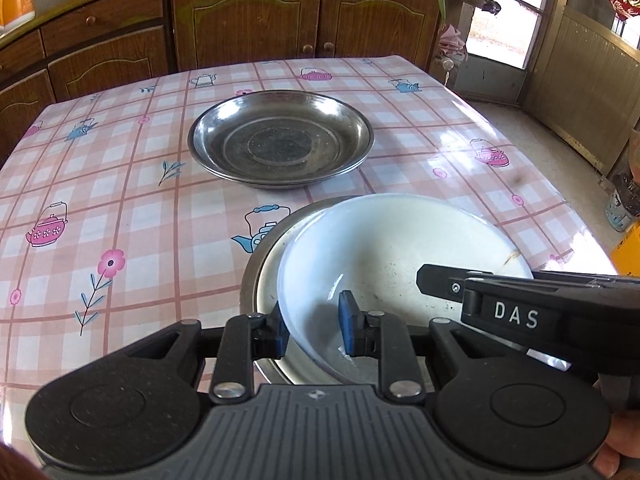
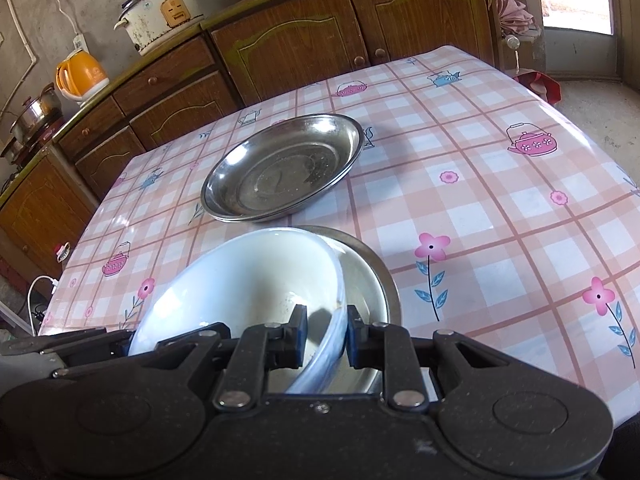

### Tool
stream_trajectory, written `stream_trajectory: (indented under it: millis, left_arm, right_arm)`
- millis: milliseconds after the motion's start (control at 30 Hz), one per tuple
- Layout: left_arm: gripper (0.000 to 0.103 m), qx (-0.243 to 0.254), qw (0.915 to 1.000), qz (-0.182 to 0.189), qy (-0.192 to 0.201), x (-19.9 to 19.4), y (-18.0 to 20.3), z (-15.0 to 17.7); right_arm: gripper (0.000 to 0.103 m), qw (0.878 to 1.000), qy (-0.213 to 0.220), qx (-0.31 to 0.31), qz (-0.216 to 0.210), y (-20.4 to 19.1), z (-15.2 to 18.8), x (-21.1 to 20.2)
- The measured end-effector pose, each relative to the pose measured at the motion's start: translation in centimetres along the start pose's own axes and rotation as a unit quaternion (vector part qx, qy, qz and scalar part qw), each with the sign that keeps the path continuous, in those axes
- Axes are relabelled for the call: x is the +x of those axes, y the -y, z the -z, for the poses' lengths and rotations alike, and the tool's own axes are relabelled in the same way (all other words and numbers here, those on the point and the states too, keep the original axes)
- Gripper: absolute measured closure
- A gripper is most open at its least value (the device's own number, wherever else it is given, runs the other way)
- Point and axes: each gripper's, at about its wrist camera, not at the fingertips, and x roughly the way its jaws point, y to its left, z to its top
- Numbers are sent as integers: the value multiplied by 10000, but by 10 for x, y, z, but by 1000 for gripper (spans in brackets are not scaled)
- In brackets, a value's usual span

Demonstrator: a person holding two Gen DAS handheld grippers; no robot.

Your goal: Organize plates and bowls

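A white bowl (image 1: 384, 248) (image 2: 240, 280) hangs tilted just above a steel bowl (image 1: 264, 264) (image 2: 372, 276) at the near edge of the table. My left gripper (image 1: 314, 326) is shut on the white bowl's near-left rim, one blue pad inside and one outside. My right gripper (image 2: 326, 338) is shut on its near-right rim in the same way. The right gripper's black body (image 1: 520, 304) shows at the right of the left wrist view. A stack of steel plates (image 1: 280, 140) (image 2: 284, 170) rests in the middle of the table.
The table wears a pink checked cloth (image 1: 100, 200) (image 2: 500, 220). Wooden cabinets (image 1: 248, 16) (image 2: 288, 36) stand behind it, with a rice cooker (image 2: 160, 12), an orange kettle (image 2: 80, 74) and a pot (image 2: 34, 114) on the counter. A doorway (image 1: 504, 12) lies at the far right.
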Motion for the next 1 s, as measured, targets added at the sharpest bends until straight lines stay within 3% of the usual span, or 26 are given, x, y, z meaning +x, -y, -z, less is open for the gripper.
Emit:
stream_trajectory:
  millis: [200,1000]
  left_arm:
    - [79,30,10000,37,-35,3,2,1]
    - [74,-261,9992,291,-16,8,-10,4]
  right_arm:
    - [66,10000,-47,-43,5,0,0,3]
    - [61,9968,-736,208,-244,6,-16,4]
